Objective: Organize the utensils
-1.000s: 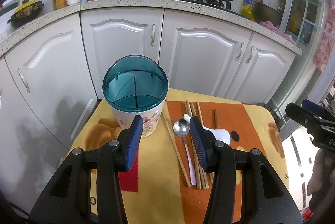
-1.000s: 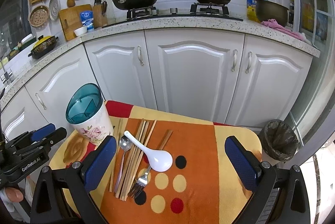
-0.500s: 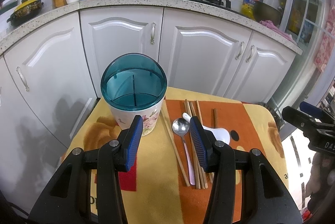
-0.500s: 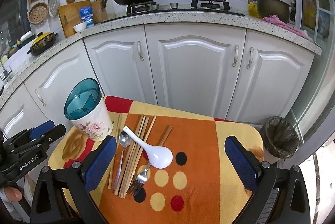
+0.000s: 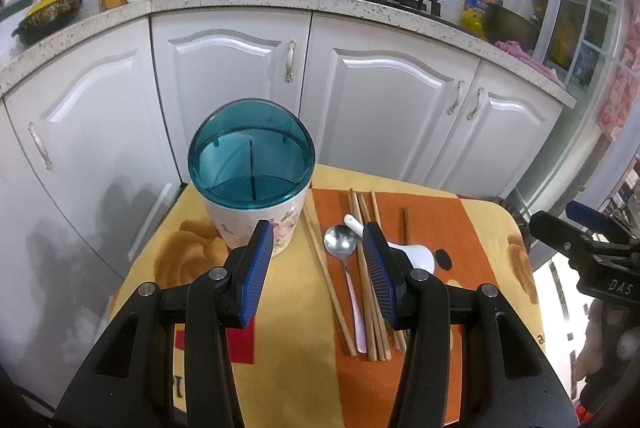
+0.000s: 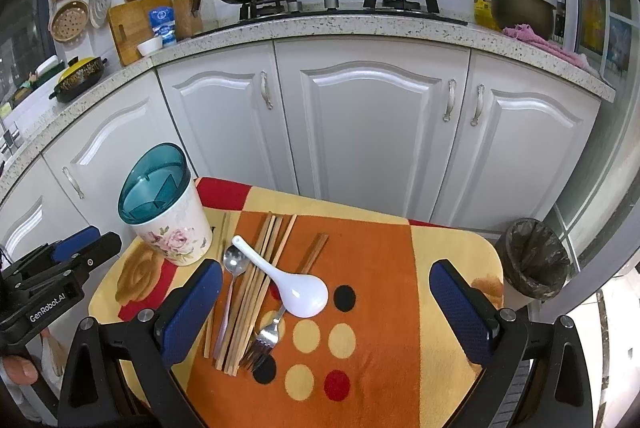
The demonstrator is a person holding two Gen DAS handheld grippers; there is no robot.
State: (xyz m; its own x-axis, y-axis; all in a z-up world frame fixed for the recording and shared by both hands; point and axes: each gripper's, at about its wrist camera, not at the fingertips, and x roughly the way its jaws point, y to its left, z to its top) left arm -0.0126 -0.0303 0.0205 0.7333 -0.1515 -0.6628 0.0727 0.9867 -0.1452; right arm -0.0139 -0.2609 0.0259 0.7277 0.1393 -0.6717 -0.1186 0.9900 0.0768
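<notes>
Your floral holder (image 6: 170, 224) with its teal divided insert stands empty at the table's (image 6: 460, 260) far left corner, with chopsticks (image 6: 256, 280), metal spoon (image 6: 234, 264), white spoon (image 6: 300, 292) and fork (image 6: 264, 340) lying just right of it. Both your left gripper (image 5: 318, 268) and right gripper (image 6: 326, 312) hang open over the cloth, holding nothing, the right one spread wider. The cloth's right half lies bare up to the edge beside the bin (image 6: 536, 260).
</notes>
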